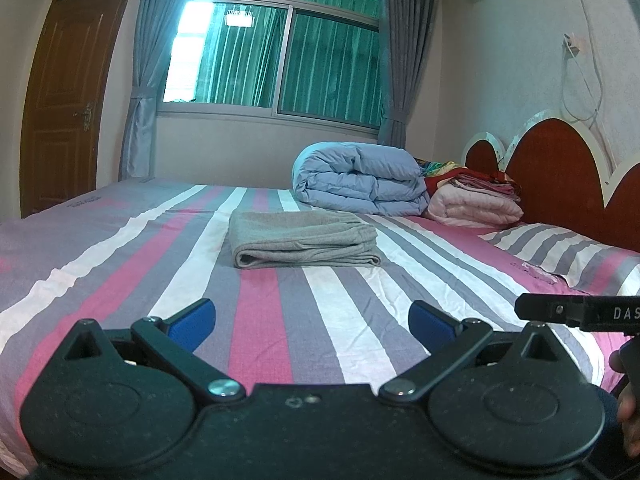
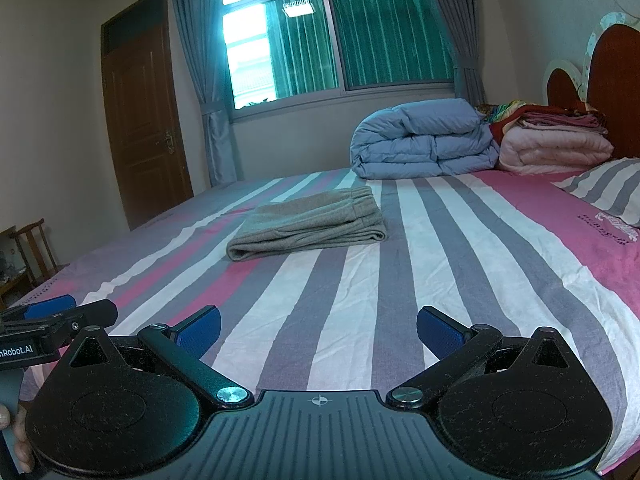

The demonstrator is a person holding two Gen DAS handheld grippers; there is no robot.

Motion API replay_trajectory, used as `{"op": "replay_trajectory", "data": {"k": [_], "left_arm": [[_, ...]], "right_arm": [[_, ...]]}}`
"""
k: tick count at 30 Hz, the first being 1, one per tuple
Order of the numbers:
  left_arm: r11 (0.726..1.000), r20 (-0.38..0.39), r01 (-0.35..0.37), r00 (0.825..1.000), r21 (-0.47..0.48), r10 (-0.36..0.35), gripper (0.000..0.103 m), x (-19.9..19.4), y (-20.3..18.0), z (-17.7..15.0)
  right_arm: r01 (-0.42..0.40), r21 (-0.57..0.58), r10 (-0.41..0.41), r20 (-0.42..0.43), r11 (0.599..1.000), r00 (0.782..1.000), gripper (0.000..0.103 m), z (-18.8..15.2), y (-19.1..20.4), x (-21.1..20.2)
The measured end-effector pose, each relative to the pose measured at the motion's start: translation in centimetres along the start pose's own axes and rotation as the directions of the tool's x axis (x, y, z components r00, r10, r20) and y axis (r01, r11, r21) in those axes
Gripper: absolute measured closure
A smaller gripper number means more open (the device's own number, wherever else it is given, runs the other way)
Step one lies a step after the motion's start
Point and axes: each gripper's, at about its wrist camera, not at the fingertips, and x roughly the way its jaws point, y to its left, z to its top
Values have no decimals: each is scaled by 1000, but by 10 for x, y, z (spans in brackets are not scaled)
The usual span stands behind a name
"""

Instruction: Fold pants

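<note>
While both of my tools hang low over the near edge of the bed (image 1: 120, 248), I count one pair of pants (image 1: 304, 242), grey, already folded into a flat rectangular bundle and lying alone on the striped sheet near the middle of the mattress. In the right wrist view the same pants (image 2: 312, 224) sit ahead and a little to the left, waistband end toward the headboard (image 1: 560, 168).

My left tool (image 1: 312, 322) has its two blue-padded fingers spread wide apart with nothing between them, only sheet showing in the gap. My right tool (image 2: 318, 330) stands the same way: two blue pads well separated, gripping nothing. Neither touches the pants, which lie well ahead of both.

At the right edge of the left view I see part of the other tool's black body, and a bit of a hand (image 1: 628, 420) behind it.

Beyond the pants I count two folded quilts at the far side: one blue quilt (image 1: 360, 180) and one pink quilt (image 1: 476, 208) just beside it, with a small stack of folded cloth (image 1: 488, 184) on the pink one. One striped pillow (image 1: 568, 252) lies by the headboard. One window (image 1: 272, 40) has two curtains, and one brown door (image 1: 64, 92) stands to the left.
</note>
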Motion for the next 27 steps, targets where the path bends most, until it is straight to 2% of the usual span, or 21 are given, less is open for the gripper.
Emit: {"op": "replay_trajectory", "data": {"k": [19, 27], "left_arm": [[1000, 1, 1, 1000, 4, -1, 6, 0, -1, 0], [999, 37, 16, 999, 49, -18, 6, -7, -4, 3]], "right_arm": [[1, 1, -1, 0, 1000, 1000, 0, 0, 1, 0], [1, 1, -1, 1, 1000, 1000, 0, 0, 1, 0]]}}
